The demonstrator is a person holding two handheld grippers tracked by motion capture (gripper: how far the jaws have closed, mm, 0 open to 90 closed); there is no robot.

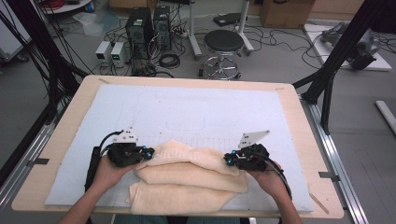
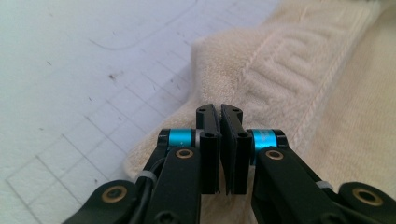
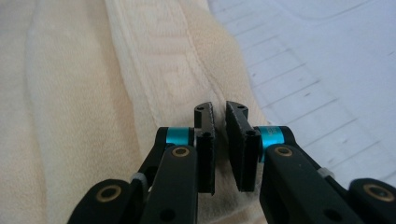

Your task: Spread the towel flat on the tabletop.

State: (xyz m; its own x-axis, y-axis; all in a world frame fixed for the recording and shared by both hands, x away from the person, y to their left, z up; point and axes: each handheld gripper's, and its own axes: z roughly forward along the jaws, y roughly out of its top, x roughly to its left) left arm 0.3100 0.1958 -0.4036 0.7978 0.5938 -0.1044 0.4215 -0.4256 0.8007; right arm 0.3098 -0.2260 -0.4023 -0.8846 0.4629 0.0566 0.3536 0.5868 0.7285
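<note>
While the folded cream towel (image 1: 187,179) is lying along the near edge of the tabletop (image 1: 299,112), on the pale mat (image 1: 187,112) covering it, both grippers are working at its upper fold. The left gripper (image 1: 150,153) is sitting at the towel's left end, and in the left gripper view its jaws are standing nearly together over the hemmed edge; the left gripper (image 2: 219,109) is reading as clenched, and a thin layer of cloth may be pinched between the pads, though the view is not settling that. The right gripper (image 1: 226,158) is sitting at the towel's right end. In the right gripper view a narrow gap is remaining between the jaws of the right gripper (image 3: 219,108), so it is also reading as clenched, with the woven border band of the towel (image 3: 154,51) directly beneath.

Handling judgement: the towel is soft, light and limp. It is likely to sag and drape between two held points, and its terry surface is offering good friction, so slipping is unlikely. Being thick when folded, it is best taken at a single-layer edge. The stitched hem near each top corner is the firmest place to take hold, one corner per gripper.
</note>
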